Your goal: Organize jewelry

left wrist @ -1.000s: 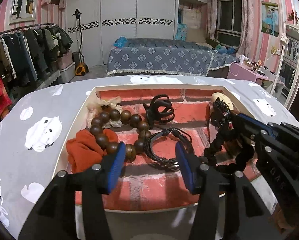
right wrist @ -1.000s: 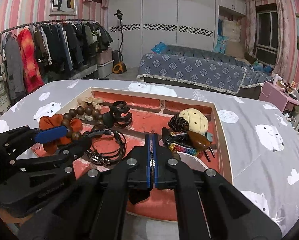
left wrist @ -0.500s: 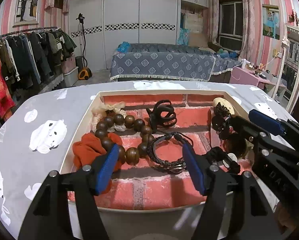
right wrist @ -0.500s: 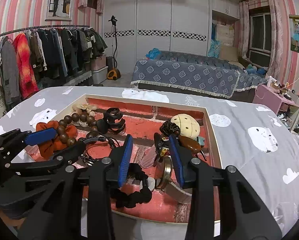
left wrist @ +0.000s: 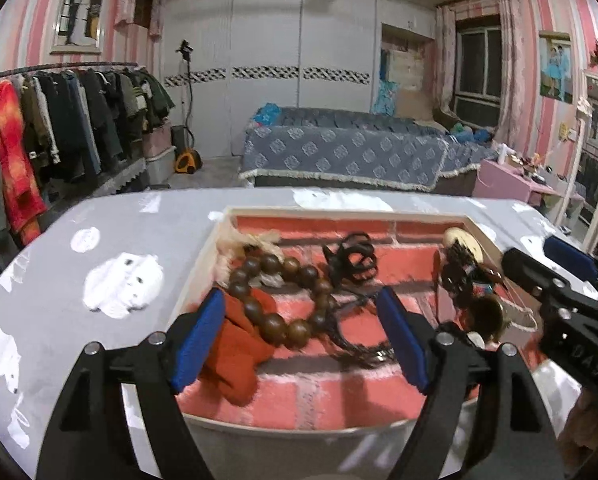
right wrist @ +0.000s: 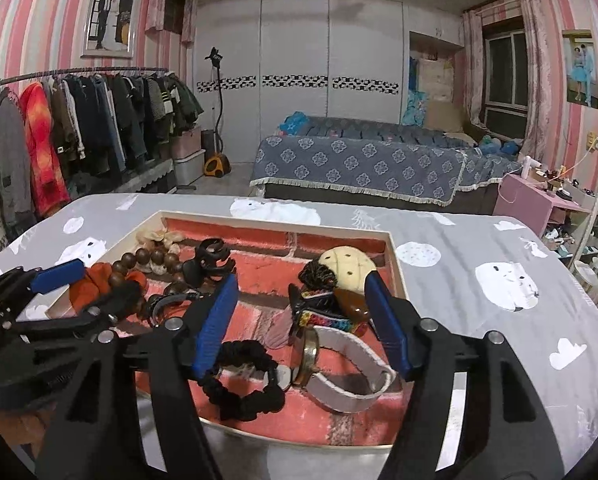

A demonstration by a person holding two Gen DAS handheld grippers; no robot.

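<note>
A white-rimmed tray [left wrist: 347, 213] with a red brick-pattern floor holds the jewelry. My left gripper [left wrist: 299, 340] hovers over its left half, jaws opening, nothing pressed between the blue pads. Below it lie a wooden bead bracelet [left wrist: 275, 296], an orange scrunchie [left wrist: 235, 356], a black claw clip [left wrist: 353, 260] and a black cord bracelet [left wrist: 355, 340]. My right gripper [right wrist: 301, 324] stands over the tray's [right wrist: 275, 224] right half, jaws also opening and empty. A black scrunchie [right wrist: 239, 384] and a white-strapped watch [right wrist: 339, 376] lie under it, with a cream hair clip [right wrist: 349, 264] beyond.
The tray sits on a grey cloth with white bear prints [right wrist: 499, 280]. A clothes rack [right wrist: 79, 140] stands at the left, a bed [right wrist: 359, 164] behind the table and a pink side table [right wrist: 539, 204] at the right. My left gripper [right wrist: 91, 284] shows at the right wrist view's left edge.
The right gripper went from shut to wide apart and let go of the black scrunchie, which now lies in the tray. The left gripper's jaws spread wider. Both hands tilted slightly upward.
</note>
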